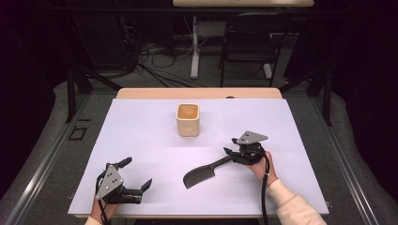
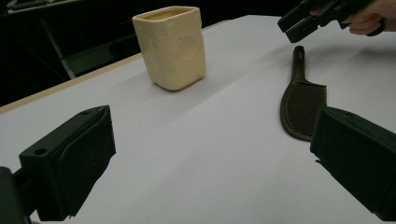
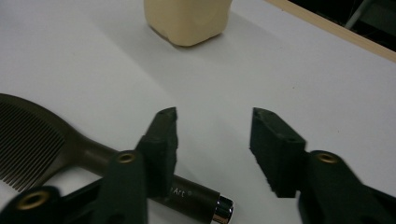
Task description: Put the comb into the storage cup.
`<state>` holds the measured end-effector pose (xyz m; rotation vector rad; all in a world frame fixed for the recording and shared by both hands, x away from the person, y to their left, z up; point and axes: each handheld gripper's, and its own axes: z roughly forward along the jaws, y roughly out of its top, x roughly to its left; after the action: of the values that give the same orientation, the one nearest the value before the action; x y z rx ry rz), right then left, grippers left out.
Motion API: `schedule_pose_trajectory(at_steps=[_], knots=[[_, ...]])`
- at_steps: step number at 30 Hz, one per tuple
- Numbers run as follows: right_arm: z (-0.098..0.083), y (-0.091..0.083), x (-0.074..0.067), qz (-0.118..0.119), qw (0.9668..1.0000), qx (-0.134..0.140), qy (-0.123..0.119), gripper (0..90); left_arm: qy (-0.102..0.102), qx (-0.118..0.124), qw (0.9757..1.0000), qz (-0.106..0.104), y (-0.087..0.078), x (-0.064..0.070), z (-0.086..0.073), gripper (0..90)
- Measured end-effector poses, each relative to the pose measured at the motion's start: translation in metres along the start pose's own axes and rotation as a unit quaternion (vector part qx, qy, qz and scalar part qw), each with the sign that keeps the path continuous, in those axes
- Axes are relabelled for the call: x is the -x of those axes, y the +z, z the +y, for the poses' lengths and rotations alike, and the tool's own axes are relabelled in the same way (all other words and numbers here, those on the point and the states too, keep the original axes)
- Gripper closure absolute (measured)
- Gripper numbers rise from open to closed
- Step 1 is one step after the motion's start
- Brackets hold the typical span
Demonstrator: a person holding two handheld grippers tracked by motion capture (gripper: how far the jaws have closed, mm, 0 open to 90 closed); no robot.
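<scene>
Right gripper (image 1: 233, 152) poised at the comb's handle end

The comb (image 1: 201, 173) lies flat on the surface (image 1: 141, 136), handle slanting toward the right gripper's spread fingers (image 3: 163, 135); the left gripper (image 1: 136, 174), also spread, sits well apart.

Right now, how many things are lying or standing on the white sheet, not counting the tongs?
2: a cream cup stands near the far middle, and a dark comb lies nearer, by the right tongs. Nothing seems hidden.

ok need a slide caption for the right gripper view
Open right claw poised over the handle of a dark comb on the white table, cream cup beyond.
</scene>
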<state>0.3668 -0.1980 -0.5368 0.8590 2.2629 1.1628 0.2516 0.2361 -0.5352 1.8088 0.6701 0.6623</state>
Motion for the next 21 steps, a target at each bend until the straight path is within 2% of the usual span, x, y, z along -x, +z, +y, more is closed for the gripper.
schedule_pose_trajectory(at_steps=[1, 2, 3, 4, 7, 8, 9, 12, 14, 21], knots=[[-0.0004, 0.0005, 0.0005, 0.001, 1.0, -0.004, -0.004, 58.3, 0.0, 0.0, 1.0, 0.0, 0.0, 0.0, -0.0001, 0.1], [-0.0004, 0.0005, 0.0005, 0.001, 1.0, -0.004, -0.004, 58.3, 0.0, 0.0, 1.0, 0.0, 0.0, 0.0, -0.0001, 0.1], [-0.0008, 0.0011, 0.0009, 0.001, 0.9999, -0.009, -0.006, 63.5, -0.001, 0.0, 1.0, 0.0, -0.0001, -0.0001, -0.0001, 0.1], [-0.0021, 0.0025, 0.0017, 0.006, 0.9998, -0.018, -0.008, 73.5, -0.001, 0.0, 1.0, 0.0, 0.0, -0.0002, 0.0, 0.1], [-0.0036, 0.0041, 0.0027, 0.003, 0.9995, -0.031, -0.01, 81.9, 0.0, -0.001, 1.0, 0.0, 0.0, 0.0, 0.0, 0.1], [-0.0036, 0.0041, 0.0027, 0.003, 0.9995, -0.031, -0.01, 81.9, 0.0, 0.0, 1.0, 0.001, -0.0002, 0.0002, 0.0001, 0.1], [-0.0041, 0.004, 0.0035, -0.004, 0.9993, -0.035, -0.012, 86.2, 0.0, 0.0, 1.0, 0.001, -0.0003, 0.0003, 0.0001, 0.2], [-0.0042, 0.0041, 0.0037, -0.009, 0.9991, -0.038, -0.015, 89.3, 0.0, 0.0, 1.0, 0.001, -0.0003, 0.0002, 0.0, 0.2], [-0.0045, 0.0058, 0.0033, -0.016, 0.9979, -0.054, -0.032, 90.0, 0.0, 0.0, 1.0, 0.0, -0.0003, -0.0003, -0.0002, 0.1], [-0.0066, 0.0086, 0.0042, -0.015, 0.996, -0.078, -0.04, 90.0, 0.0, -0.003, 1.0, -0.001, 0.0001, -0.0002, 0.0, 0.2]])
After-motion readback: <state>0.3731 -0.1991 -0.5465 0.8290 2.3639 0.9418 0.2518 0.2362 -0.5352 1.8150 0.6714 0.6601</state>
